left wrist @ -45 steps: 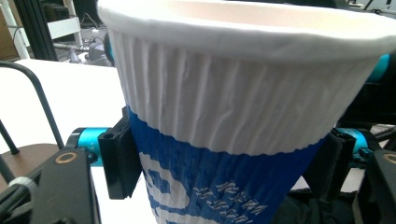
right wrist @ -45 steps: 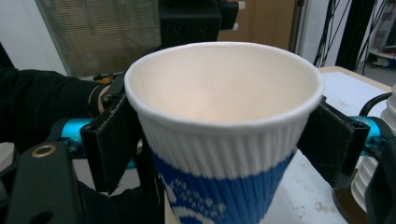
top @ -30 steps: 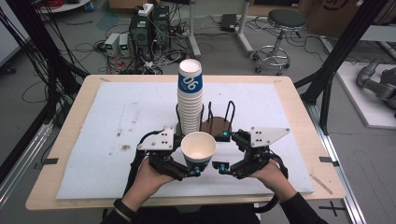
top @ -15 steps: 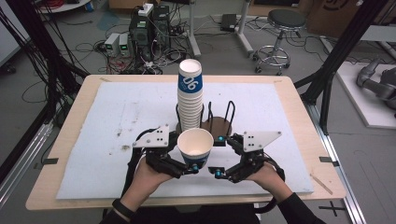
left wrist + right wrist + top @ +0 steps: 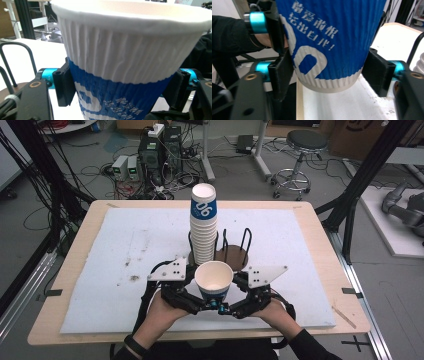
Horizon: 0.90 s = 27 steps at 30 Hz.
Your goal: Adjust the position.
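Blue-and-white paper cup [image 5: 214, 281] stands upright between both tools: left tool [image 5: 199, 304] grasping it, right tool [image 5: 231, 308] just clamping its base.

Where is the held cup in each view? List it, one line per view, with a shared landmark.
High view: the cup is at lower centre, upright, between both grippers.
Left gripper view: its white upper wall and blue band sit between the jaws.
Right gripper view: its blue printed base is at top centre, with the jaws at its sides.
Shared landmark: the black wire rack.
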{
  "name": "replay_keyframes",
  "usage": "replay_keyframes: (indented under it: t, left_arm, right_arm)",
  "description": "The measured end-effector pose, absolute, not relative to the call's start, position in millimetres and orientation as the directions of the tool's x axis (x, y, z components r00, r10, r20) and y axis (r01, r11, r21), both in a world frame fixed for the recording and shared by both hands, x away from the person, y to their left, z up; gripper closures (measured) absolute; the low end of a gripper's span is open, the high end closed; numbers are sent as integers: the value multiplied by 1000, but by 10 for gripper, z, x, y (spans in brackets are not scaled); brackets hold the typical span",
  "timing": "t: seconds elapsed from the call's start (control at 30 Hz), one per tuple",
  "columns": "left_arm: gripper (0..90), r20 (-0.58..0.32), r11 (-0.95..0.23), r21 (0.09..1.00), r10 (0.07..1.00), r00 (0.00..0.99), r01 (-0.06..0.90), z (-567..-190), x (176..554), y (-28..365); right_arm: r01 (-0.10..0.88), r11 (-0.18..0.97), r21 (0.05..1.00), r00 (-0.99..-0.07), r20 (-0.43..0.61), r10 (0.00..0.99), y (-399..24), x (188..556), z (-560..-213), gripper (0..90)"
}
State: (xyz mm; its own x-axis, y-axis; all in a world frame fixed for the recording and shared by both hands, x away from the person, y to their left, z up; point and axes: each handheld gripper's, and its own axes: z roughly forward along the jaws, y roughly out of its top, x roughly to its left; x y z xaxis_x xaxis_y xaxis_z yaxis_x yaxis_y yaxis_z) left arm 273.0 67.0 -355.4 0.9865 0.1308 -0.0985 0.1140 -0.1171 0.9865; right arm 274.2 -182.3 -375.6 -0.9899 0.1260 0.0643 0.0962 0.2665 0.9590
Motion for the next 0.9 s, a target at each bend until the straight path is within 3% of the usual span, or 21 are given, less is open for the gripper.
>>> replay_keyframes:
  t: [0.33,0.9]
  left_arm:
    - [169,-89,-73,992,159,983,102,-3513,2718,694]
    - [233,-67,-61,995,155,986,77,-3422,2673,712]
  right_arm:
    - [99,245,964,-989,68,131,-1842,2752,-3769,305]
    - [103,240,965,-990,76,118,-1797,2723,-3772,292]
